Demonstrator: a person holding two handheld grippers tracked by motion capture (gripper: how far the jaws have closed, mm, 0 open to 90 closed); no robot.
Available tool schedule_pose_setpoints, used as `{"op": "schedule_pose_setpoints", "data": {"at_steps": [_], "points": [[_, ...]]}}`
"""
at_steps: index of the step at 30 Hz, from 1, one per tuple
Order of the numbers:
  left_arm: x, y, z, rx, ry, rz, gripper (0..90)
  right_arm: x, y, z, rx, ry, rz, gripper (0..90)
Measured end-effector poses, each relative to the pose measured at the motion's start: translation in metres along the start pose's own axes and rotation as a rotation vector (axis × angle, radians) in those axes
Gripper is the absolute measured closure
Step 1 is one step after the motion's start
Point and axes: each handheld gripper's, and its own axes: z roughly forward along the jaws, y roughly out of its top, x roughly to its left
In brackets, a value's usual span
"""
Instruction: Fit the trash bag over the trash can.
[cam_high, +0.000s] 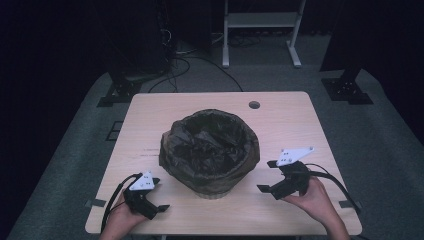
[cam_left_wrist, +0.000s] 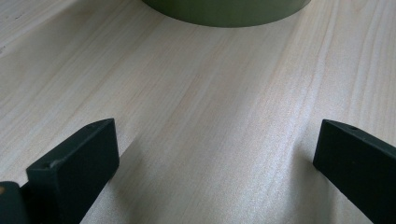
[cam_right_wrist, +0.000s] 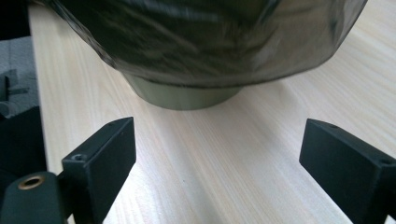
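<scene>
Round green bin (cam_high: 215, 187) with black plastic liner bag (cam_high: 210, 145), frame centre, untouched; left tongs (cam_high: 156, 196) and right tongs (cam_high: 267, 176) spread, empty, on pale wooden surface (cam_high: 280, 125).

A bin (cam_high: 210, 155) stands near the middle of the tabletop (cam_high: 280, 120), with a bag (cam_high: 207, 140) in it, folded out over its rim. The left gripper (cam_high: 161, 196) is at the bin's near left, the right gripper (cam_high: 267, 176) at its near right, both close to the front edge. A hole (cam_high: 254, 105) lies in the tabletop behind the bin, to the right.
</scene>
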Motion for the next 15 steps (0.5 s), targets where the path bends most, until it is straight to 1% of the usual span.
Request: {"op": "schedule_pose_setpoints", "data": {"at_steps": [4,5,7,8,11,15], "points": [[0.0,0.0,0.0,0.0,-0.001,0.001,0.0,0.002,-0.006,0.009,0.016,-0.026,-0.008,9.2],[0.0,0.0,0.0,0.0,-0.002,0.001,0.0,0.003,-0.008,0.012,0.029,-0.033,-0.01,9.3],[0.0,0.0,0.0,0.0,-0.002,0.001,0.0,0.003,-0.009,0.019,0.046,-0.028,-0.02,9.2],[0.0,0.0,0.0,0.0,-0.002,0.002,0.0,0.004,-0.01,0.021,0.05,-0.028,-0.016,9.2],[0.0,0.0,0.0,0.0,-0.003,0.003,0.0,0.006,-0.014,0.032,0.072,-0.041,-0.017,9.2],[0.0,0.0,0.0,-0.001,-0.004,0.003,0.0,0.008,-0.018,0.04,0.082,-0.057,-0.021,9.3]]}}
